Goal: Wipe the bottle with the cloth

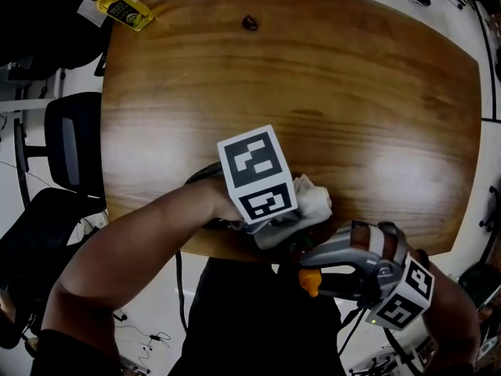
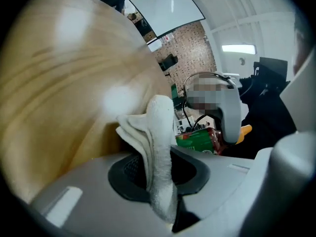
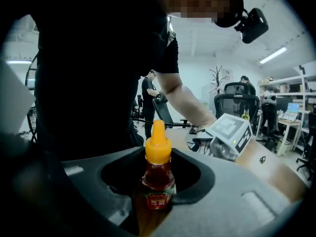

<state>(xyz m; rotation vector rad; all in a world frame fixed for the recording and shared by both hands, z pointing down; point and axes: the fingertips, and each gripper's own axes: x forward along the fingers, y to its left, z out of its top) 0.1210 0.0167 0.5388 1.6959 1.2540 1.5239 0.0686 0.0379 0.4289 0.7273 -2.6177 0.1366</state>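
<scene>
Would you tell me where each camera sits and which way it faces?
Head view: on the head, steeply down at the brown wooden table; forearms, left tool, right tool show.
Left gripper view: on the left tool, along jaws shut on the white cloth, toward the right tool.
Right gripper view: on the right tool, along jaws gripping the orange-capped red bottle, toward the person's torso.
Shared: each gripper view shows the other tool.

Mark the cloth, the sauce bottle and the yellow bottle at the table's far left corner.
cloth (image 2: 159,127): left gripper view, its folded white upper part.
sauce bottle (image 3: 158,174): right gripper view, its red body.
yellow bottle (image 1: 124,6): head view, middle of its body.
</scene>
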